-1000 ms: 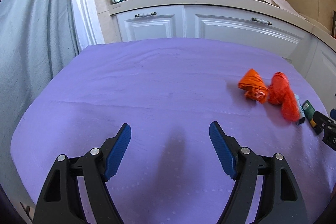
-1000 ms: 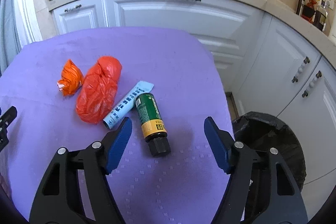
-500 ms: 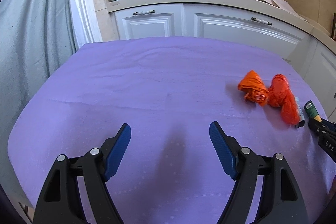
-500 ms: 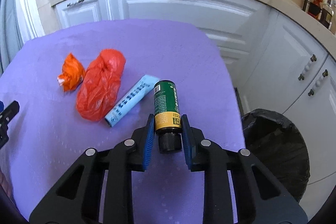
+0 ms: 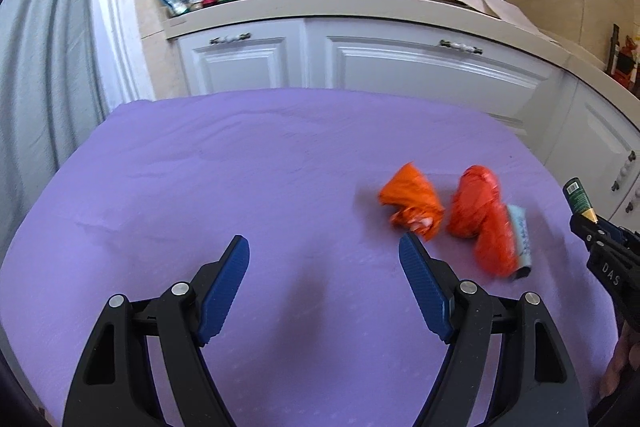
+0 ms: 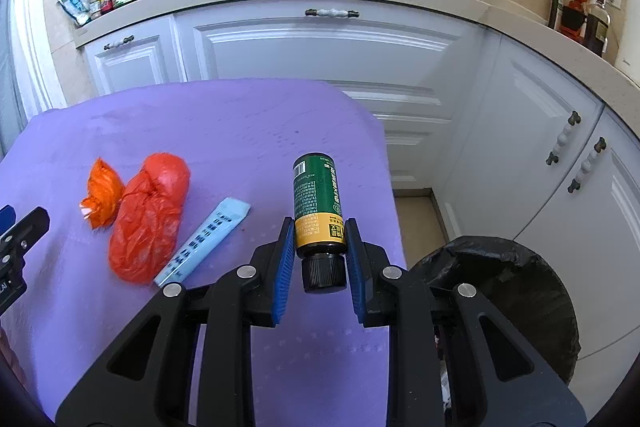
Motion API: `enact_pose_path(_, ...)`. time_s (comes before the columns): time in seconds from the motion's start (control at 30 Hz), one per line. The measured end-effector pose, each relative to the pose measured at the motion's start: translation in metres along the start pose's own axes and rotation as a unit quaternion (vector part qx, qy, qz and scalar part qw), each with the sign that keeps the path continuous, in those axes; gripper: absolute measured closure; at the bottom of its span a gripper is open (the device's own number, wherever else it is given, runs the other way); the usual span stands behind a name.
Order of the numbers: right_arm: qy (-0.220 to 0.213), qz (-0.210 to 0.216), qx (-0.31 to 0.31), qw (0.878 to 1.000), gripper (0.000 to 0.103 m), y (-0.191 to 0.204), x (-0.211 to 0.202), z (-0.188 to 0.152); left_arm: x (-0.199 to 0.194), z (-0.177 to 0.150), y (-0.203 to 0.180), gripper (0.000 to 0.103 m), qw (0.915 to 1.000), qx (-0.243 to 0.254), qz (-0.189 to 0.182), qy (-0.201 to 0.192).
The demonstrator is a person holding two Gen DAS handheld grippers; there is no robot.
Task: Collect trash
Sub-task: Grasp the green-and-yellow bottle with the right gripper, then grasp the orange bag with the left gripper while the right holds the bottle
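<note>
The tabletop [image 6: 248, 131], draped in purple cloth, fills the left of the right wrist view, and a bin lined with a black bag [image 6: 516, 307] stands on the floor just past its right edge. That bin lies to the right of and below the right tongs [image 6: 318, 247], so the coming carry looks like a short swing outward over the table's edge.

On the cloth lie a large red plastic bag [image 6: 146, 219], a smaller crumpled orange wrapper [image 6: 102, 193] touching its left side, and a pale blue flat packet [image 6: 204, 241] just beside the bag on its right.

The right tongs pinch a green and yellow bottle [image 6: 318, 199] near its black cap; its long axis points forward and away from the camera, base outward, and it appears lifted off the cloth. The tongs slant downward and sit nearer the bin than the other pair.

The left tongs [image 5: 324, 251] are spread wide with nothing between them, angled down at bare cloth, with the orange wrapper [image 5: 412, 201] just ahead of their right finger.
</note>
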State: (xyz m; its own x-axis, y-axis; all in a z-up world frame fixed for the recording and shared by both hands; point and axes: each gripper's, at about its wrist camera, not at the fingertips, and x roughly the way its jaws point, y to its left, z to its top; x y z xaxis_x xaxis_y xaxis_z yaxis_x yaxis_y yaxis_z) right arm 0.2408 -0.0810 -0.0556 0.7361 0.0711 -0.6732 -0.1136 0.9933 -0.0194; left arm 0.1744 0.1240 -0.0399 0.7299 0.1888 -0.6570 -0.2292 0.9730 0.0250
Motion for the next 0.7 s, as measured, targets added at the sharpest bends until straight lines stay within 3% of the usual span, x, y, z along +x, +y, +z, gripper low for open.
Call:
enact_pose_path(0.27, -0.001, 0.003, 0.006, 1.0, 0.079, -0.005, 0.004, 0.003, 0.022, 0.016, -0.025, 0.026, 0.9993, 0.022, -0.03, 0.009)
enact_pose_path(0.6, 0.0, 0.007, 0.001, 1.0, 0.079, -0.001, 0.005, 0.001, 0.054, 0.02, -0.035, 0.026, 0.9982, 0.041, -0.032, 0.028)
enact_pose_path(0.7, 0.002, 0.007, 0.0, 1.0, 0.079, 0.0, 0.006, 0.001, 0.059, 0.019, -0.034, 0.041, 0.9973, 0.04, -0.047, 0.041)
